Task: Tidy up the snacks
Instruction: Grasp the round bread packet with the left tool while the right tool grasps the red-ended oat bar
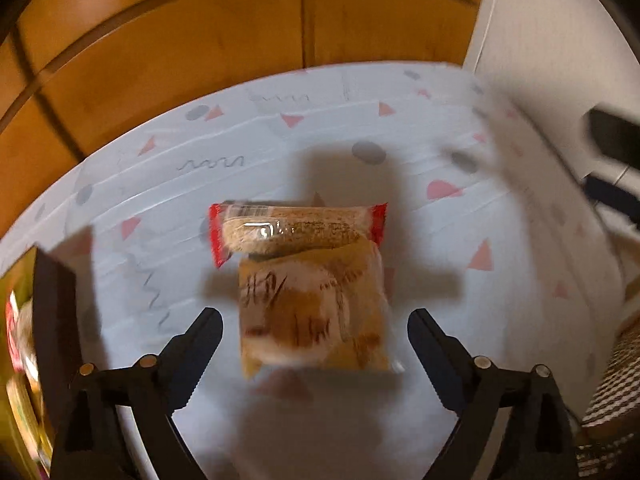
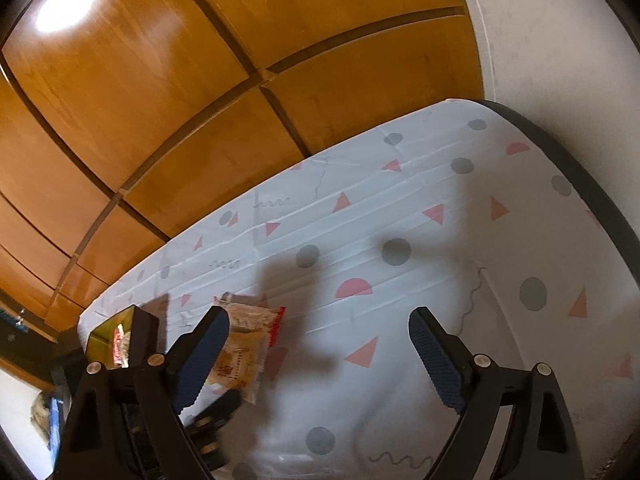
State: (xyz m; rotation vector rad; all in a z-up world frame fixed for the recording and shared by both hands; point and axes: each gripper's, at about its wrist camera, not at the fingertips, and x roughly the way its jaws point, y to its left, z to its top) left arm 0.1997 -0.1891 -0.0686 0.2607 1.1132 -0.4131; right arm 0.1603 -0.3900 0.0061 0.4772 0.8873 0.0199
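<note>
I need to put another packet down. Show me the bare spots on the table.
Bare cloth lies ahead of the open right claw, out to the table edge. Crowded on its left: the two snack packets beside the box.

Two snack packets lie on the white tablecloth with pink triangles and grey dots (image 1: 460, 248): one clear packet with red ends holding a brown biscuit (image 1: 296, 226), and one yellow-brown square packet with dark lettering (image 1: 312, 312). One dark open box with a yellow lining (image 2: 120, 340) holds more snacks, too blurred to count.
</note>
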